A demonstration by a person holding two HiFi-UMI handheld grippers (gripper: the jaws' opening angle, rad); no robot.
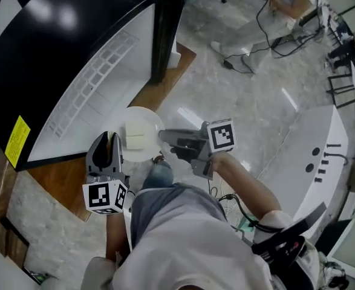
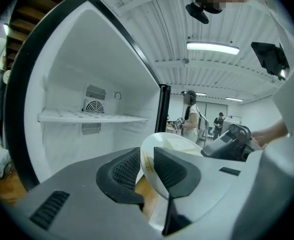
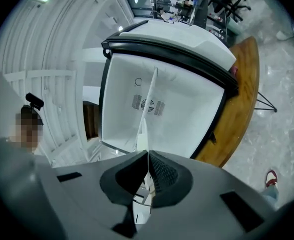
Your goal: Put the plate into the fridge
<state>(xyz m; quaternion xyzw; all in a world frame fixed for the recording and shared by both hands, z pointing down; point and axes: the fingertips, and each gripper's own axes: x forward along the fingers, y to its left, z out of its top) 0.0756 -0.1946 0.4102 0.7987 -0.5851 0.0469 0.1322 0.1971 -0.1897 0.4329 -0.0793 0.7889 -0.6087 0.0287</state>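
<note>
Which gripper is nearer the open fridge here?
Left. The left gripper, holding the plate by its rim, is just off the fridge opening. The right gripper is at the plate's opposite side, farther from the fridge.

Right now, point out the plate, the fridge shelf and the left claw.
plate (image 1: 148, 116): head view, bare part near the rim.
fridge shelf (image 2: 94, 118): left gripper view, front edge.
left claw (image 2: 147, 159): left gripper view, midway between its tips, which clamp the plate's rim.

Plate (image 1: 148, 116) just before the open fridge (image 1: 104, 71)
</note>
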